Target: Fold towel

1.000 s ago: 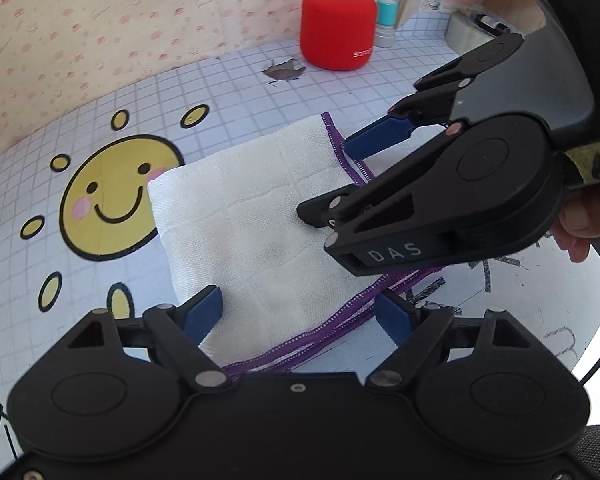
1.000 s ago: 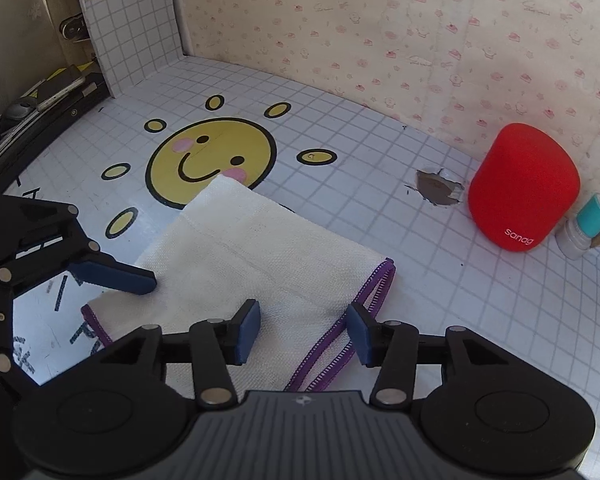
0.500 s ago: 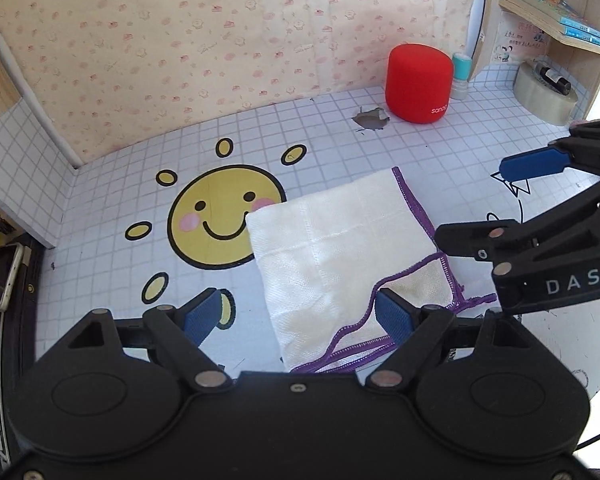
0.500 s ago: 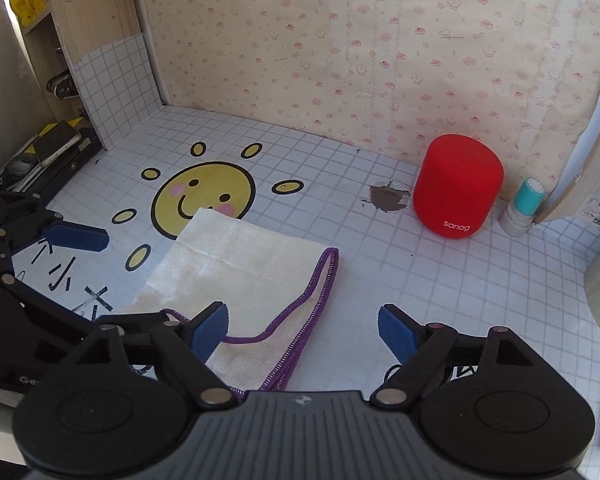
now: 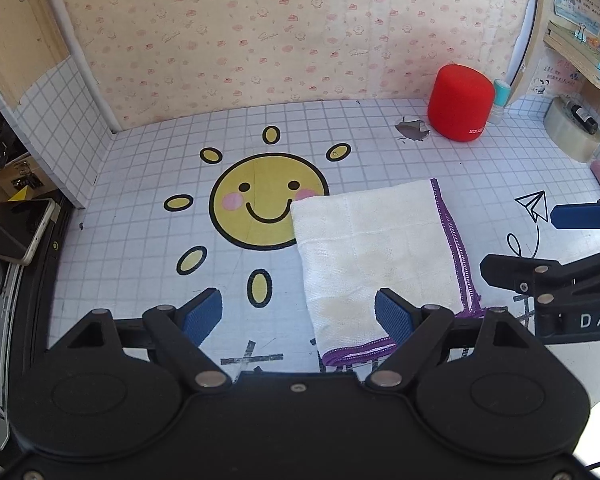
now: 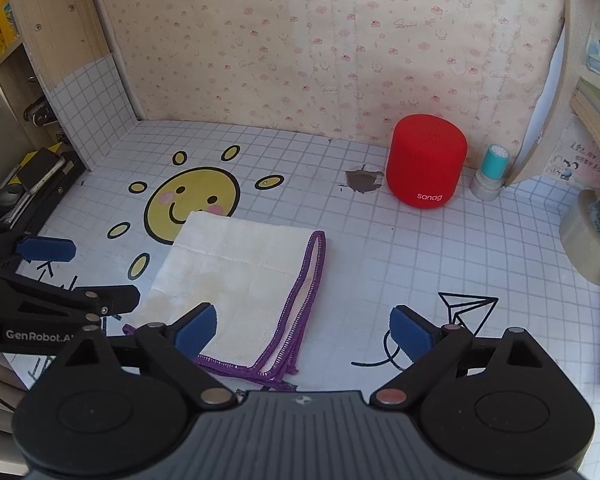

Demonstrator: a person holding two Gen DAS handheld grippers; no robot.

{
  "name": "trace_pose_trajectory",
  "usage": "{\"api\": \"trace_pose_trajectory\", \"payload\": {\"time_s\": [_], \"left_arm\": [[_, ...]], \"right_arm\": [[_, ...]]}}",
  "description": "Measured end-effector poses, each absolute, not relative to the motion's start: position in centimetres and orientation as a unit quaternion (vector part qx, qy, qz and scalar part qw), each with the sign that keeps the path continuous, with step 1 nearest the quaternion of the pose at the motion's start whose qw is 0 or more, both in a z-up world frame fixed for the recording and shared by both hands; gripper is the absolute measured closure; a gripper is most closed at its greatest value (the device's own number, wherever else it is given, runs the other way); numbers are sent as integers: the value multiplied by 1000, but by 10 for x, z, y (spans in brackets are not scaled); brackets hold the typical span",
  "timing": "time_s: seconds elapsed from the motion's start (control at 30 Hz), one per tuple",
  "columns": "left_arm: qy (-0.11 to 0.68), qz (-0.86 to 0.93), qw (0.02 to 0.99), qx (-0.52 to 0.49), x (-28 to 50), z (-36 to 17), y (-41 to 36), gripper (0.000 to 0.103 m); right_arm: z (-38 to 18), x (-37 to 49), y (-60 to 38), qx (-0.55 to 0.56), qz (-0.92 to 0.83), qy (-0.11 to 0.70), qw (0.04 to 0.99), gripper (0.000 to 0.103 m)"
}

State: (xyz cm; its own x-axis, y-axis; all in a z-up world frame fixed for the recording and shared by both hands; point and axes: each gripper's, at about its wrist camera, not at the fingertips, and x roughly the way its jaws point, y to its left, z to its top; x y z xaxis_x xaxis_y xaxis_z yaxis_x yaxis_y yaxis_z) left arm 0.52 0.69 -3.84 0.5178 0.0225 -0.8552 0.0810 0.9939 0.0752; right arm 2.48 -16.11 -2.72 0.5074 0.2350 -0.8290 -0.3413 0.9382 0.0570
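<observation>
The towel lies flat on the checked table, folded into a compact rectangle. Its far left corner covers the edge of the yellow sun drawing, and its purple hem runs along the right side and the near edge. At the hem I can see several layers stacked, so it seems that at least two folds are made, but I cannot count the layers with certainty from these views.

The left gripper hangs above the near left part of the towel with its jaws wide apart and nothing between the blue pads. The right gripper is above the near right corner, and its jaws are opening; no cloth is between them and the pads do not press on anything.

I judge that the step in hand is the release after a fold: both claws are free and the towel rests by itself. The next move depends on whether one more fold is wanted. If yes, both claws must come down to one hem edge, pinch all layers together, and carry them across evenly. If not, the hands only need to withdraw without catching the hem.
</observation>
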Motion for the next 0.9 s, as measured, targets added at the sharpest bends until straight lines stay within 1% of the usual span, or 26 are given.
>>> {"api": "trace_pose_trajectory", "payload": {"time_s": [0.17,0.27,0.47,0.7,0.9], "left_arm": [[494,-7,868,49,2,-36,9,18],[491,-2,870,50,1,-34,11,18],[489,14,870,64,1,-31,12,18],[497,22,864,79,4,-35,9,18],[506,21,860,61,8,-33,9,18]], "right_arm": [[-29,24,-153,-42,149,479,864,9],[-27,20,-146,-64,129,469,872,9],[-24,16,-141,-100,108,472,869,8],[-20,20,-146,-97,81,493,861,7],[-16,29,-140,-95,48,503,858,7]]}}
